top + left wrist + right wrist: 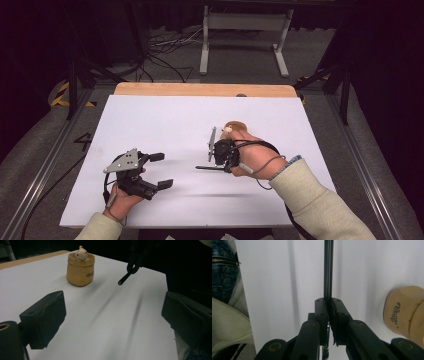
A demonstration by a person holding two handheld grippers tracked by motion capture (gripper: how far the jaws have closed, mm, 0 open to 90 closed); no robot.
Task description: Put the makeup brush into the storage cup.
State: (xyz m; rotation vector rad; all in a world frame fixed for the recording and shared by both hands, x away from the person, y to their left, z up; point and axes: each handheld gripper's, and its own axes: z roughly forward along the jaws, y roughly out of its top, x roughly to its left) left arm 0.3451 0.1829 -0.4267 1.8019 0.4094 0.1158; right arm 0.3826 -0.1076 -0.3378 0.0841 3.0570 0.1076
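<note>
While viewed from above, left to right:
Left gripper (159,170): near-left on table, jaws spread wide, nothing between.
Table (165,120): white sheet, bare wood strip along far edge.
Right gripper (212,159): centre-right, jaws pinched on thin dark rod (328,270), rod pointing left.
Tan pot (80,270): just beyond right hand (250,157), small figurine (81,253) inside.
Room: dark, grey floor, cables, white metal stand (245,30) behind.

— How was the left gripper (161,170) held?
— Low at the near left, jaws spread wide.
— And the right gripper (216,159)?
— Turned sideways, its 2 jaws clamped together.
</note>
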